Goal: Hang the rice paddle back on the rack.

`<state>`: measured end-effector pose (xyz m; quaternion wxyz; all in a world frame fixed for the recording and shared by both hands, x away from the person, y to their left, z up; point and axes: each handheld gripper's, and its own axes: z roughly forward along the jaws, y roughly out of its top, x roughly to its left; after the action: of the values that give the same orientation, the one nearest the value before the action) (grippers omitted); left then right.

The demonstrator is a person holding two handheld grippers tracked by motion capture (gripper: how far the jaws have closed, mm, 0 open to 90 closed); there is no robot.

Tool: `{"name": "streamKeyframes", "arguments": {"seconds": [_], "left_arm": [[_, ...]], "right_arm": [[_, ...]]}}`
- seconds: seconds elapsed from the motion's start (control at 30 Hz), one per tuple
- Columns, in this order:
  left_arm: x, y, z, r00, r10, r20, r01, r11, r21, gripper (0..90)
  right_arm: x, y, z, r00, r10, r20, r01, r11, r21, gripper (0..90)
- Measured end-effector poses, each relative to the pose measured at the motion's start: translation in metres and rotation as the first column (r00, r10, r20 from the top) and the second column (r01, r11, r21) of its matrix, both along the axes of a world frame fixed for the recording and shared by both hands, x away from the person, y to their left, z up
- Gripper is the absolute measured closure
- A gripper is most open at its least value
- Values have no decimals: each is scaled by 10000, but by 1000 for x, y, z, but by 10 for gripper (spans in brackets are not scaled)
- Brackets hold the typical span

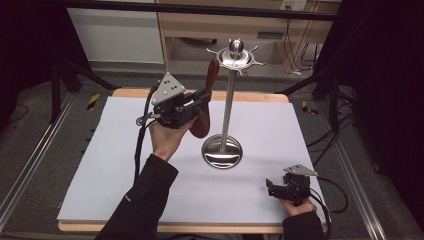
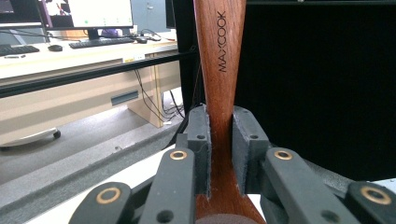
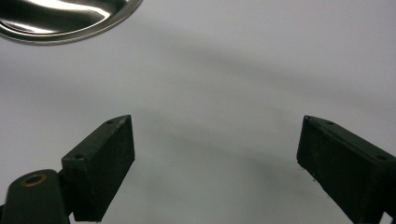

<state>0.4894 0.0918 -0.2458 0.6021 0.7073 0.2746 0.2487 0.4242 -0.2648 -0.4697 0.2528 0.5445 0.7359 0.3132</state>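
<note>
The left gripper point(image 1: 204, 98) is clamped on a dark red-brown wooden utensil point(image 1: 206, 100), held above the white table point(image 1: 110, 165) just to the left of a steel utensil stand point(image 1: 227, 100). In the left gripper view its 2 pads press on either side of the narrow neck of the utensil point(image 2: 219, 84), whose handle runs upward and carries the lettering "MAXCOOK". In the high view the utensil stands nearly upright, its upper end close to the stand's round top plate point(image 1: 235, 57), which has small hooks around its rim; whether the 2 touch cannot be told. The stand's thin pole rises from a round, shiny base point(image 1: 222, 152) near the middle of the table.

The right gripper point(image 1: 272, 189) sits low near the table's front right corner, well apart from the stand. In the right gripper view its jaws stand wide apart over bare table with nothing between them point(image 3: 215, 154), and the edge of the stand's base point(image 3: 70, 21) shows at top left.
</note>
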Motion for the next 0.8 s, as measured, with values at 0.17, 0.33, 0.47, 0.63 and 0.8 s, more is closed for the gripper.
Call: {"name": "streamKeyframes", "arguments": {"seconds": [0.17, 0.33, 0.47, 0.63, 0.8], "left_arm": [[2, -1, -1, 10000, -42, -42, 42, 10000, -30, 779], [4, -3, -2, 9998, -78, -184, 78, 10000, -27, 777], [5, -4, -1, 9997, -92, -225, 92, 10000, 0, 774], [7, -5, -1, 9994, -158, -309, 159, 9999, 48, 769], [7, -6, -1, 9993, -185, -315, 190, 9997, 154, 759]], "right_arm": [[0, 0, 0, 10000, 2, -5, -2, 10000, 2, 116], [0, 0, 0, 10000, 9, -15, -9, 10000, -2, 116], [0, 0, 0, 10000, 20, 1, -20, 10000, -27, 116], [0, 0, 0, 10000, 5, -1, -5, 10000, -16, 116], [0, 0, 0, 10000, 6, -1, -6, 10000, -4, 116]]}}
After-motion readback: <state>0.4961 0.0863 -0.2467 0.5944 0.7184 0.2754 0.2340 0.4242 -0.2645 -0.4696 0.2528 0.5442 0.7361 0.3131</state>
